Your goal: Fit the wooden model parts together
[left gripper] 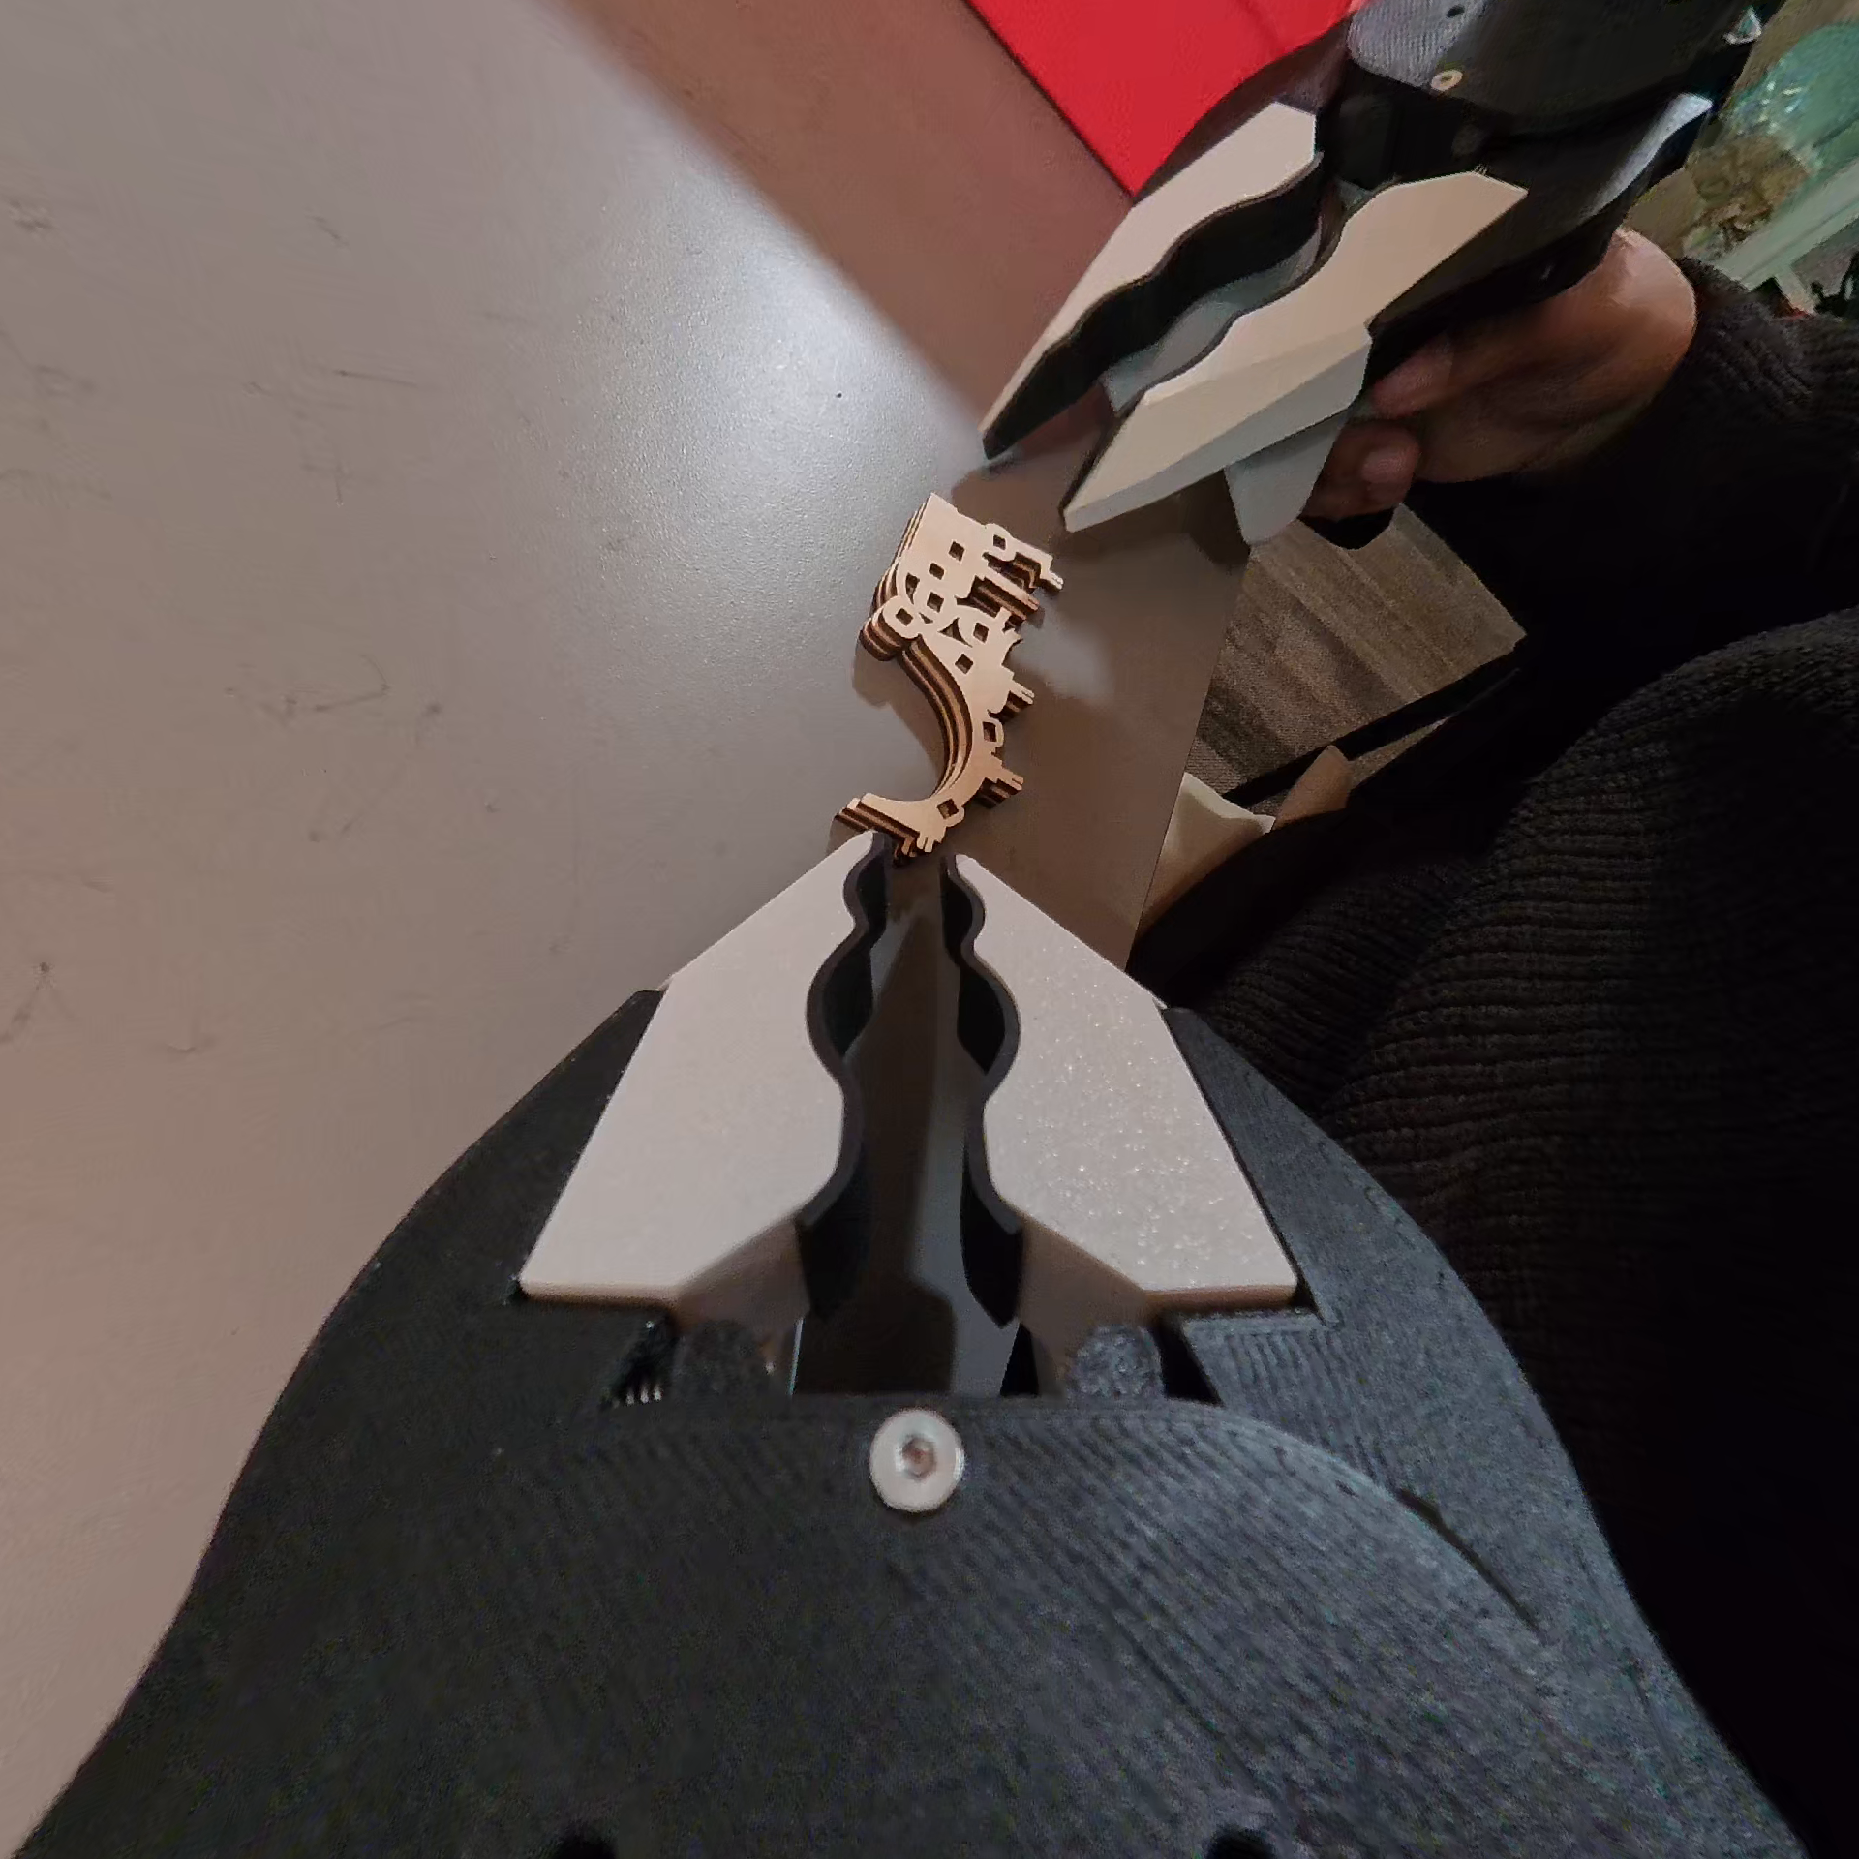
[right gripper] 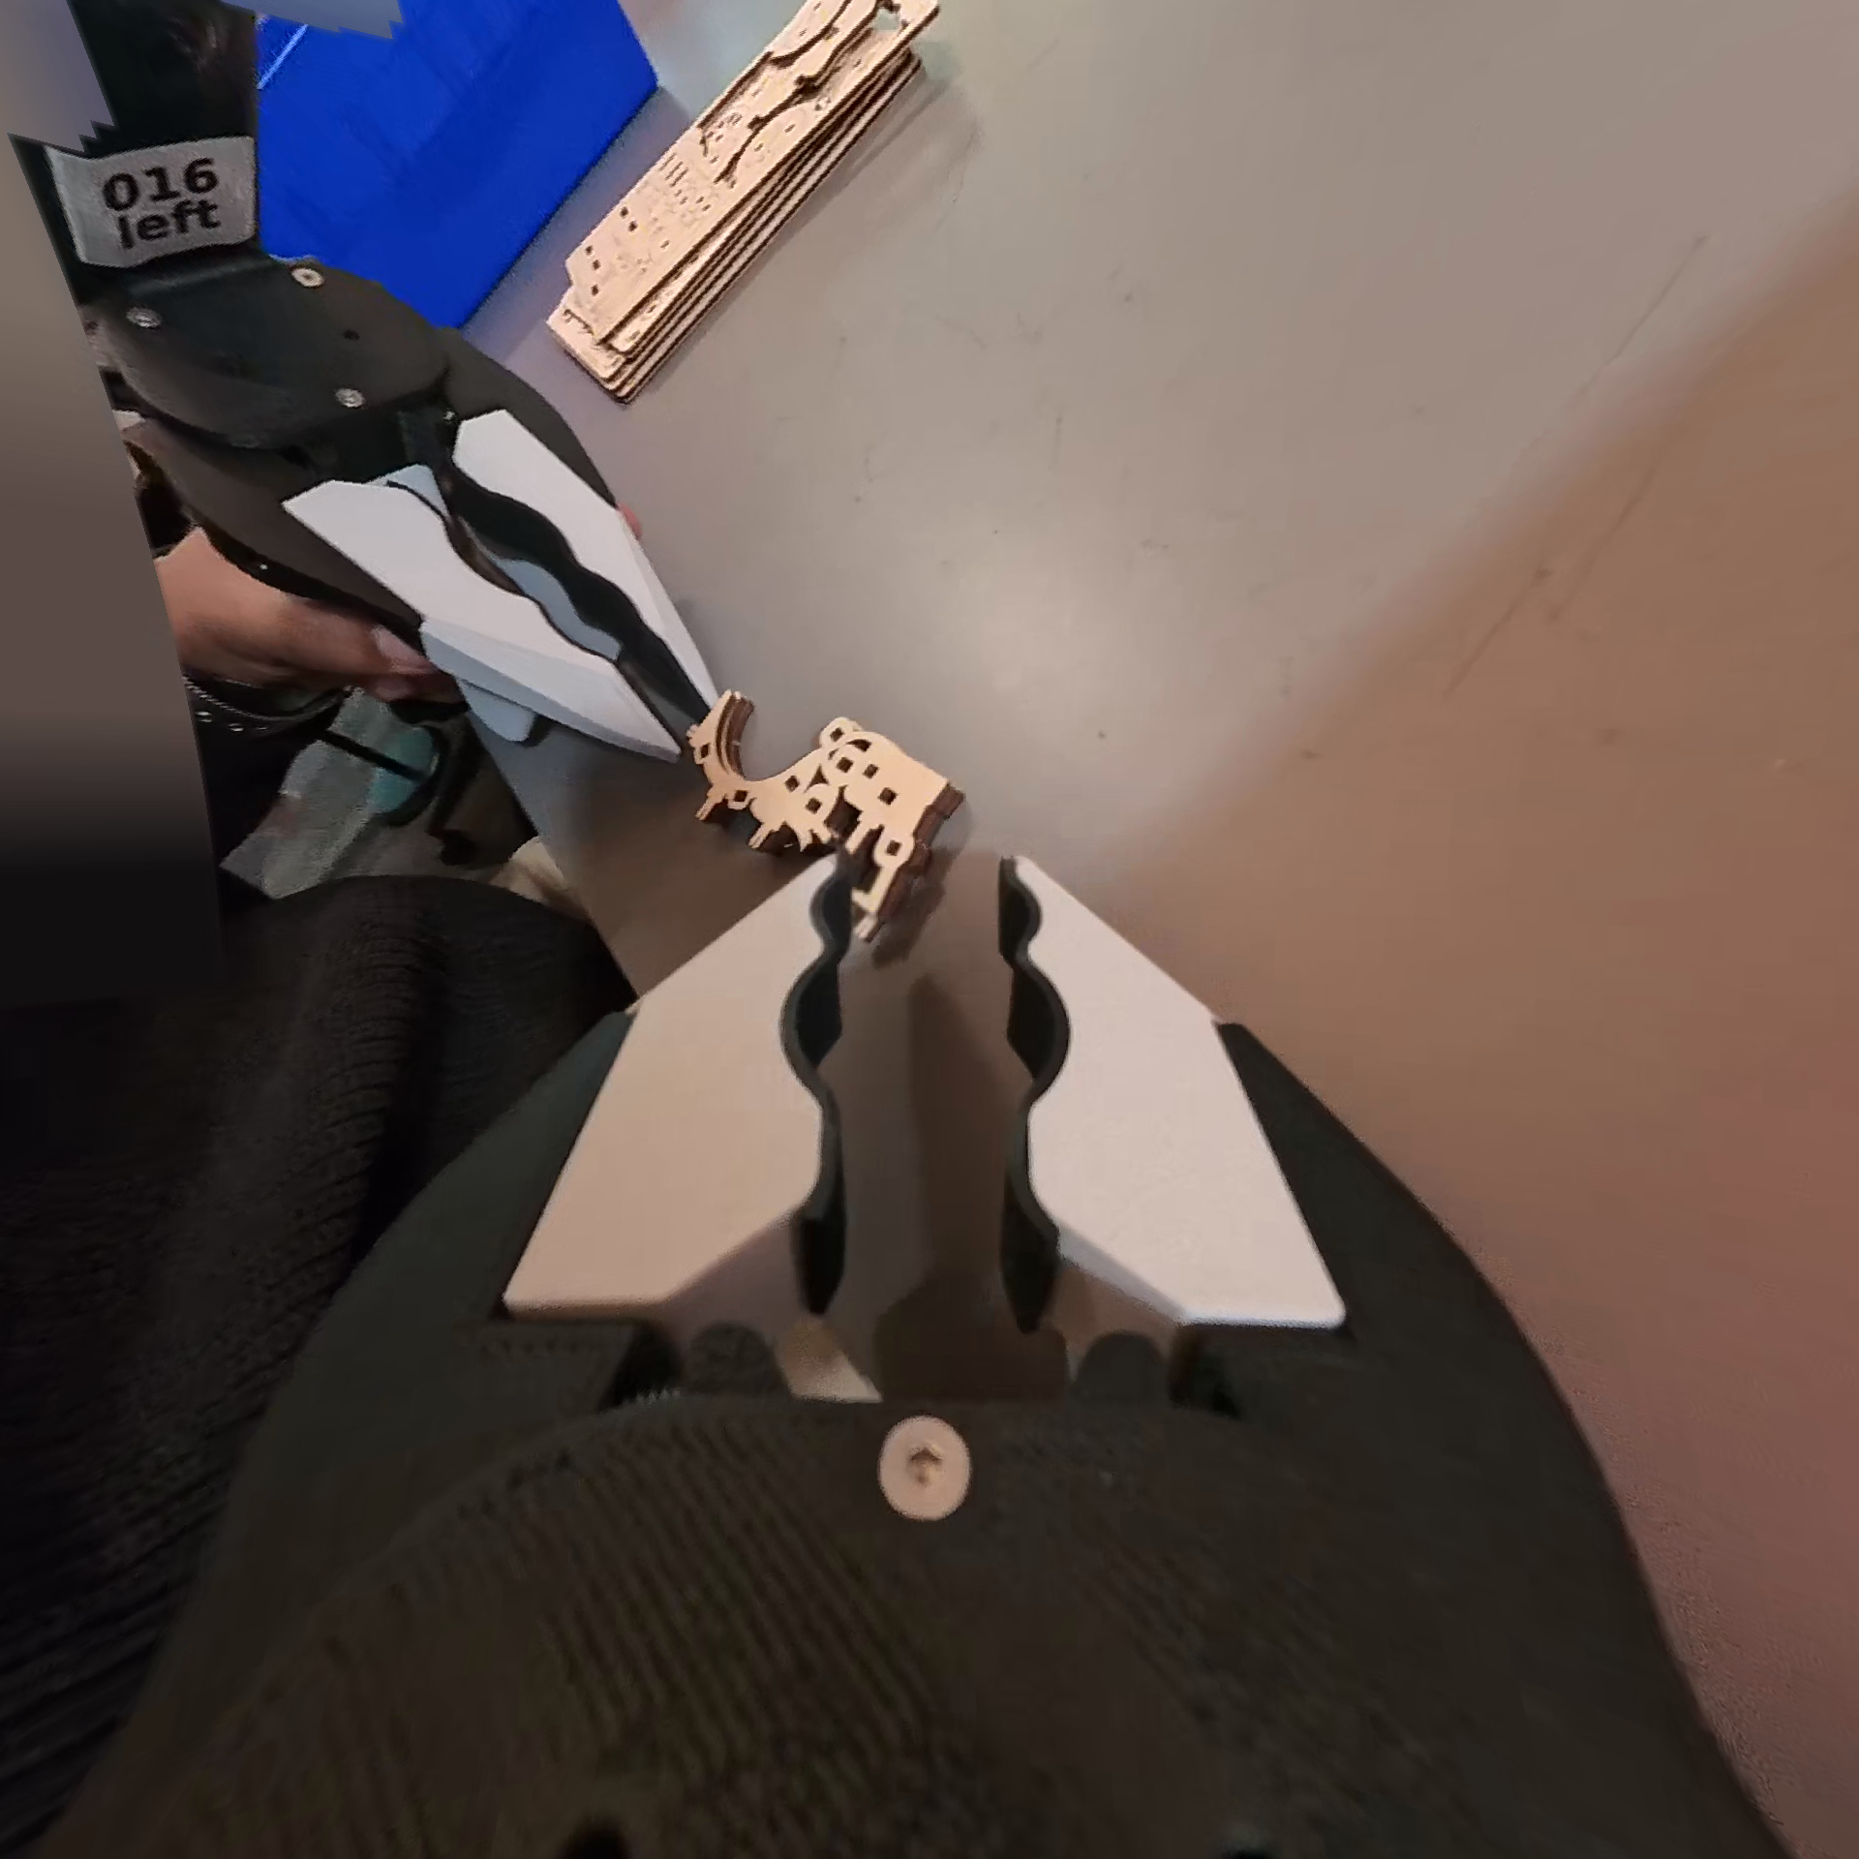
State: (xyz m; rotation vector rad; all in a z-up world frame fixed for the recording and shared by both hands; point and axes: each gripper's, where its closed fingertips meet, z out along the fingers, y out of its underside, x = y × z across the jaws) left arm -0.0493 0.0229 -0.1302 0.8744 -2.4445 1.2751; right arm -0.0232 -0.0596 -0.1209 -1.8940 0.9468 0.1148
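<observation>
A small wooden model point(left gripper: 951, 674) made of stacked laser-cut layers, with a curved neck and square holes, is near the grey table's edge. My left gripper point(left gripper: 915, 867) is shut on the tip of its curved end. In the right wrist view the model point(right gripper: 840, 795) lies just ahead of my right gripper point(right gripper: 920, 873), which is open. One end of the model sits beside the right gripper's left fingertip point(right gripper: 830, 890). The left gripper point(right gripper: 694, 726) pinches the other end. The right gripper point(left gripper: 1046, 473) shows open just beyond the model in the left wrist view.
A stack of wooden part sheets point(right gripper: 744, 191) lies farther back on the grey table point(right gripper: 1308, 402). A blue box point(right gripper: 443, 151) stands behind it and a red one point(left gripper: 1157, 70) at the far side. The table edge point(left gripper: 1197, 724) and the person's dark sweater point(left gripper: 1610, 1006) are close by. About 10 cm separates my left fingertips from my right.
</observation>
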